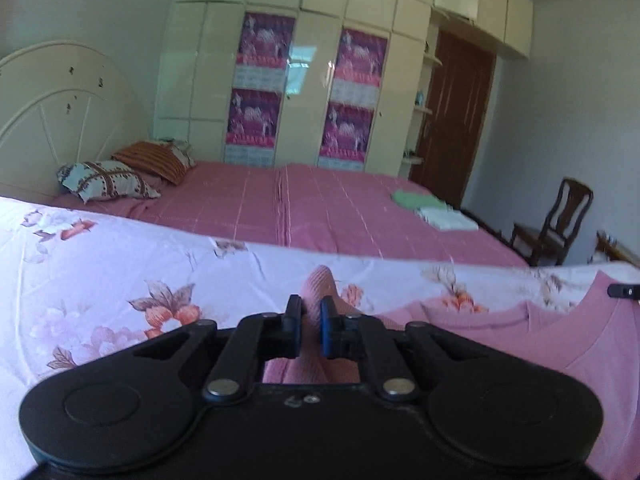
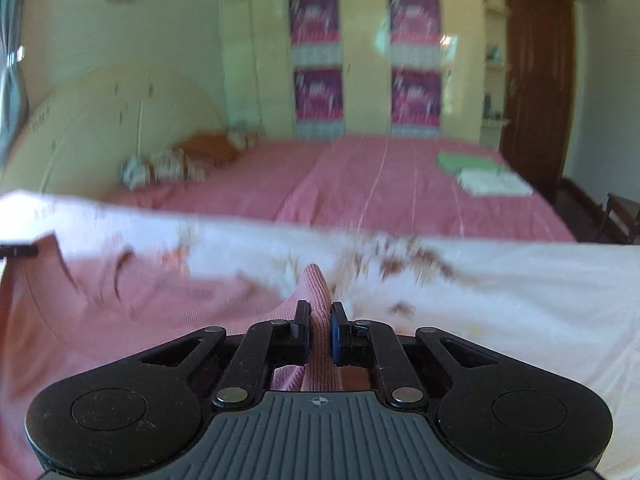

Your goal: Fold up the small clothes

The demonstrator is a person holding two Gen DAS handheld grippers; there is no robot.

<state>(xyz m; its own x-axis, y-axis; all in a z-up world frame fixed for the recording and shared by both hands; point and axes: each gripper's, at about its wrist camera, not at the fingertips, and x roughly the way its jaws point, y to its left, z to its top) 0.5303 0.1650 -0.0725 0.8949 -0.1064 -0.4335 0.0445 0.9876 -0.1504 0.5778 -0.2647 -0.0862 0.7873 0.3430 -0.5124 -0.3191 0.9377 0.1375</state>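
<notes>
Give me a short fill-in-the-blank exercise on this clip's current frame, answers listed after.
1. Both the left gripper and the right gripper are shut on a pink ____.
2. That garment lies on a white sheet printed with ____.
3. On the far pink bed, a folded green cloth sits beside a folded ____ one.
4. The wooden chair stands near the brown ____.

Missing words: garment; flowers; white; door

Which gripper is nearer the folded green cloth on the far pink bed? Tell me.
Right, slightly. The right gripper and left gripper both clamp the pink top, well short of the green cloth.
</notes>
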